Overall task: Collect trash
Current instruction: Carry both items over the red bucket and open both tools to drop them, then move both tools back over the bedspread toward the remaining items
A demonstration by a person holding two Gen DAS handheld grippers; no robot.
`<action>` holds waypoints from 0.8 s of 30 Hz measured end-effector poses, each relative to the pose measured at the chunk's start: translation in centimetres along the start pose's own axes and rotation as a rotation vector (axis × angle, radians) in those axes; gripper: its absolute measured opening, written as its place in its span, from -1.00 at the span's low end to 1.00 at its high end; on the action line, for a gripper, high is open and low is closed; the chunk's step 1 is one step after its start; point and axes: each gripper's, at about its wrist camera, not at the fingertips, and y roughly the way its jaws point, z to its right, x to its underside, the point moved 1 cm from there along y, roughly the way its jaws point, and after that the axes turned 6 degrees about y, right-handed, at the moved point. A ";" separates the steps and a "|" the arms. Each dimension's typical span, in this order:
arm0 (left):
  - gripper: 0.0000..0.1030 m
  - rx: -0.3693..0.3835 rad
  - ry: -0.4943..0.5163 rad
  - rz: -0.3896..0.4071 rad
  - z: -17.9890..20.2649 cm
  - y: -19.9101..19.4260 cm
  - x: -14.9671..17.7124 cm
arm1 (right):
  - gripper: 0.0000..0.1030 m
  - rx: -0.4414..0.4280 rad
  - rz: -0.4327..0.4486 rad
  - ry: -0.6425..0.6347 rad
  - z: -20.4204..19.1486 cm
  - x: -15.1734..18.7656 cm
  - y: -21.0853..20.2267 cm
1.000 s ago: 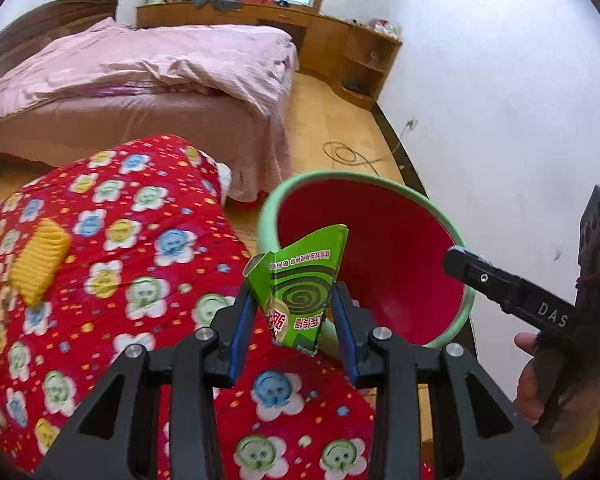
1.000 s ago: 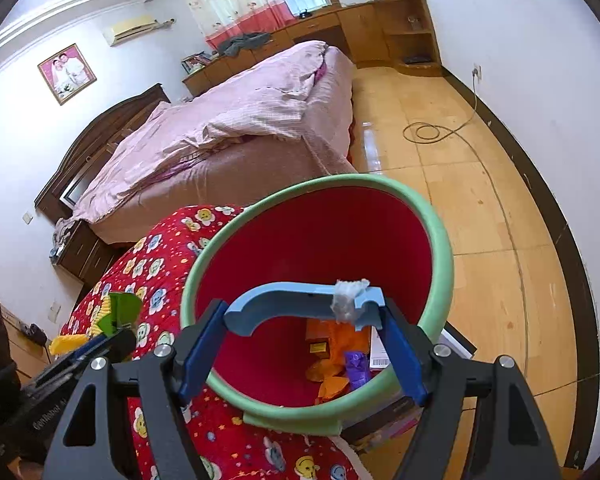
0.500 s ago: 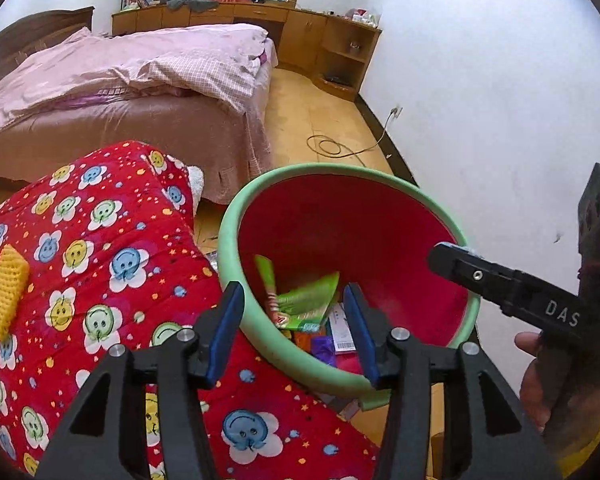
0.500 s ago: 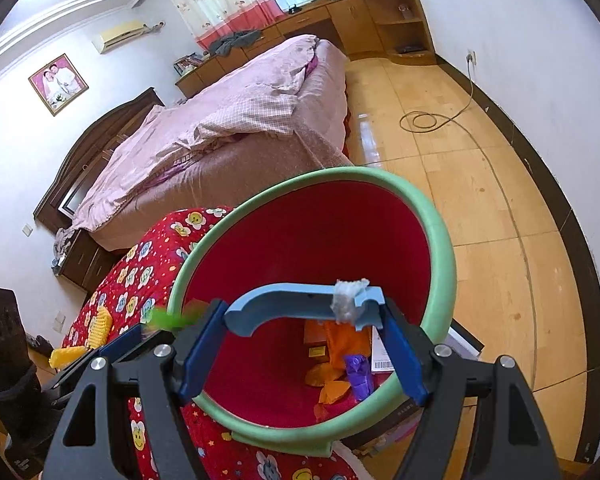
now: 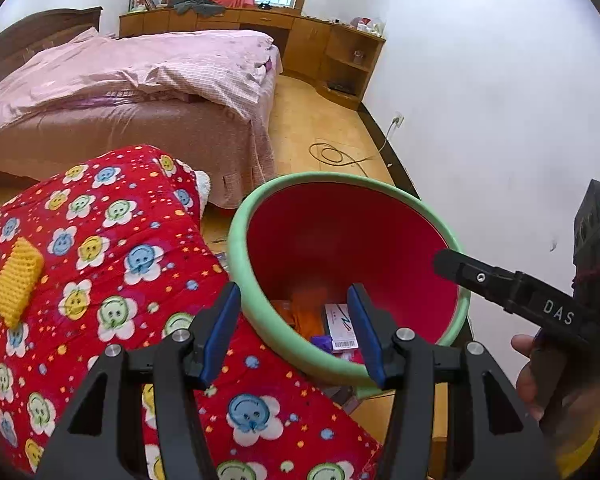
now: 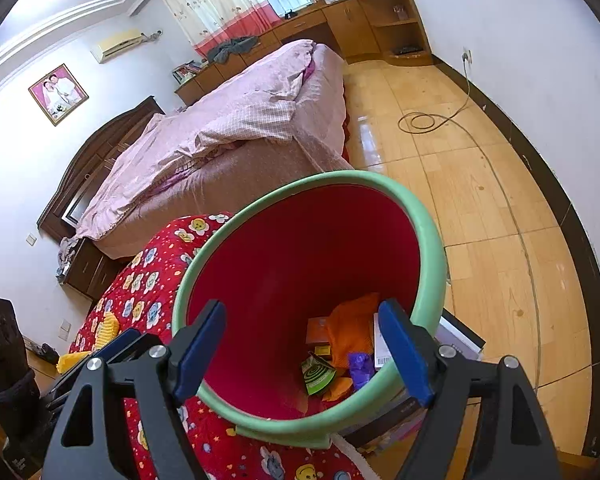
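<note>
Now, left wrist view: left gripper (image 5: 294, 330) spread wide and empty, hovering over the near rim of the red bin (image 5: 356, 240) with its green lip, beside the flowered red quilt (image 5: 112, 280). Right wrist view: right gripper (image 6: 302, 356) likewise agape, nothing held, above the bin (image 6: 300, 272); green wrapper (image 6: 317, 373) lying among orange and purple trash at the bottom.
</note>
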 end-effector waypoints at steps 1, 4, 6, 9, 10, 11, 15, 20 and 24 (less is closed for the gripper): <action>0.08 -0.005 -0.002 0.000 0.0 -0.3 0.1 | 0.57 -0.002 0.003 -0.002 -0.1 0.1 -0.2; 0.08 -0.013 -0.019 0.005 -0.4 -1.3 0.6 | 0.57 -0.009 0.016 -0.013 -0.6 0.4 -1.1; 0.08 -0.016 -0.036 0.008 -0.8 -1.9 0.9 | 0.57 -0.016 0.027 -0.018 -1.0 0.8 -1.7; 0.08 -0.026 -0.060 0.008 -1.5 -2.9 1.5 | 0.60 -0.020 0.043 -0.028 -1.6 1.7 -2.6; 0.08 -0.031 -0.068 0.008 -1.8 -3.4 1.8 | 0.61 -0.017 0.046 -0.032 -1.7 2.0 -2.8; 0.08 -0.035 -0.075 0.010 -2.1 -3.7 2.0 | 0.63 -0.021 0.051 -0.038 -2.1 2.4 -3.1; 0.08 -0.060 -0.107 0.015 -3.2 -5.1 3.1 | 0.64 -0.039 0.055 -0.057 -3.2 3.8 -3.8; 0.08 -0.091 -0.150 0.027 -5.0 -7.1 4.6 | 0.68 -0.065 0.046 -0.080 -4.8 5.6 -4.1; 0.08 -0.124 -0.185 0.032 -6.4 -8.7 6.0 | 0.69 -0.082 0.028 -0.098 -6.2 6.9 -4.1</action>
